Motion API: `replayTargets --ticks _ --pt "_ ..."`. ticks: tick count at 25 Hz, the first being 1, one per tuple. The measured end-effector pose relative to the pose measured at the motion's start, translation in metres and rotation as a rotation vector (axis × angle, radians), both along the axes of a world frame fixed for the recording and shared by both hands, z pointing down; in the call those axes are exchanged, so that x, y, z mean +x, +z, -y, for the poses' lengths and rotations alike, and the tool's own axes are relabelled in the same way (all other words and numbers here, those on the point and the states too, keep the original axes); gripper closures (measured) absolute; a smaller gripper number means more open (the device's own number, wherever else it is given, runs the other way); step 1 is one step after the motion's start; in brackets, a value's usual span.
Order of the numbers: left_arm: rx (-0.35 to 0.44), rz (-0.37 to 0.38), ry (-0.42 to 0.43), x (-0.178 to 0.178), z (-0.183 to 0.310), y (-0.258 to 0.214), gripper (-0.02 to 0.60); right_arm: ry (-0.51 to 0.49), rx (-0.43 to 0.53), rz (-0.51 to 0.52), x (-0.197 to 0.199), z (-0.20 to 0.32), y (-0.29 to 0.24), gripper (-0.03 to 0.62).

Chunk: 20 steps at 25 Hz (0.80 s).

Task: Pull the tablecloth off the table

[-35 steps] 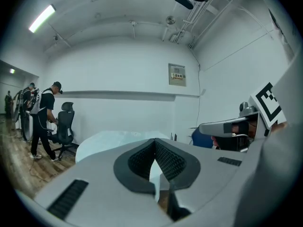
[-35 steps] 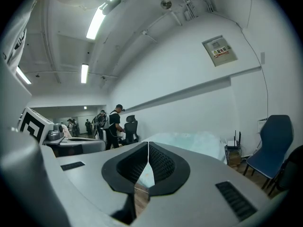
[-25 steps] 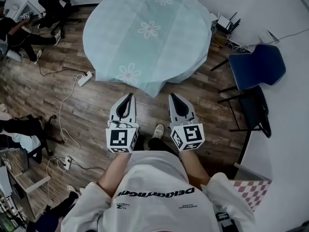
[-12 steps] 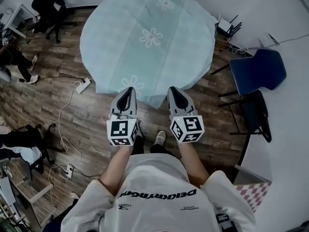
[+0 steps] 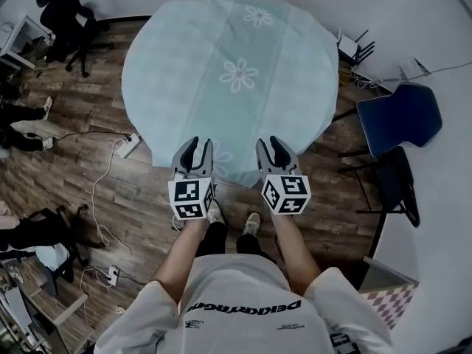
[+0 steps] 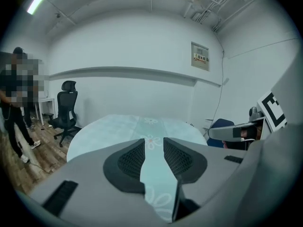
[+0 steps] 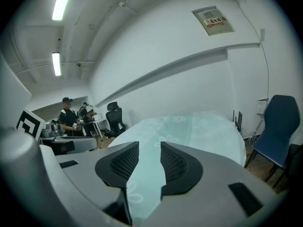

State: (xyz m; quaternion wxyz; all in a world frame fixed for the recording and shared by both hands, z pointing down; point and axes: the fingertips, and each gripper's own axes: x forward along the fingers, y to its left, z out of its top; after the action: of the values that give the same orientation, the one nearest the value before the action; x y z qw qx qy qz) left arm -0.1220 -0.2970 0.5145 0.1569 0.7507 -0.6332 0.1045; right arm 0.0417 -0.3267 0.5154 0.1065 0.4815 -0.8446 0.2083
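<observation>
A pale blue-green tablecloth [image 5: 228,72] with white flowers covers the round table, its near hem hanging just ahead of me. My left gripper [image 5: 195,145] and right gripper [image 5: 274,144] are held side by side at that near edge, tips over the hem. Both sets of jaws are opening. In the left gripper view the left gripper [image 6: 154,148] has a gap between its pads through which the tablecloth [image 6: 137,124] shows, unpinched. The right gripper [image 7: 149,152] likewise frames the tablecloth [image 7: 189,126] without pressing on it.
A blue chair [image 5: 398,116] and a dark chair stand to the table's right. A black office chair [image 5: 63,6] is at the far left. A power strip [image 5: 127,144] and cables lie on the wooden floor on the left. People [image 7: 71,117] stand at the room's left side.
Both grippers have moved forward to the table's near edge. Their jaws, shut in the earlier frames, now stand apart. The table fills more of the head view.
</observation>
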Motion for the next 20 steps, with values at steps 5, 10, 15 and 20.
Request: replayTargets --ticks 5,10,15,20 --pt "-0.038 0.002 -0.015 -0.016 0.032 0.027 0.393 0.031 -0.038 -0.016 -0.004 0.034 0.026 0.385" --pt "-0.064 -0.005 -0.025 -0.029 0.061 0.052 0.356 0.060 -0.075 -0.062 -0.004 0.062 0.058 0.344" --pt "-0.095 -0.020 -0.046 -0.044 0.093 0.081 0.328 0.083 -0.117 -0.106 0.001 0.095 0.093 0.326" --pt "-0.119 0.002 -0.053 -0.059 0.124 0.104 0.314 0.095 -0.137 -0.150 0.010 0.131 0.115 0.326"
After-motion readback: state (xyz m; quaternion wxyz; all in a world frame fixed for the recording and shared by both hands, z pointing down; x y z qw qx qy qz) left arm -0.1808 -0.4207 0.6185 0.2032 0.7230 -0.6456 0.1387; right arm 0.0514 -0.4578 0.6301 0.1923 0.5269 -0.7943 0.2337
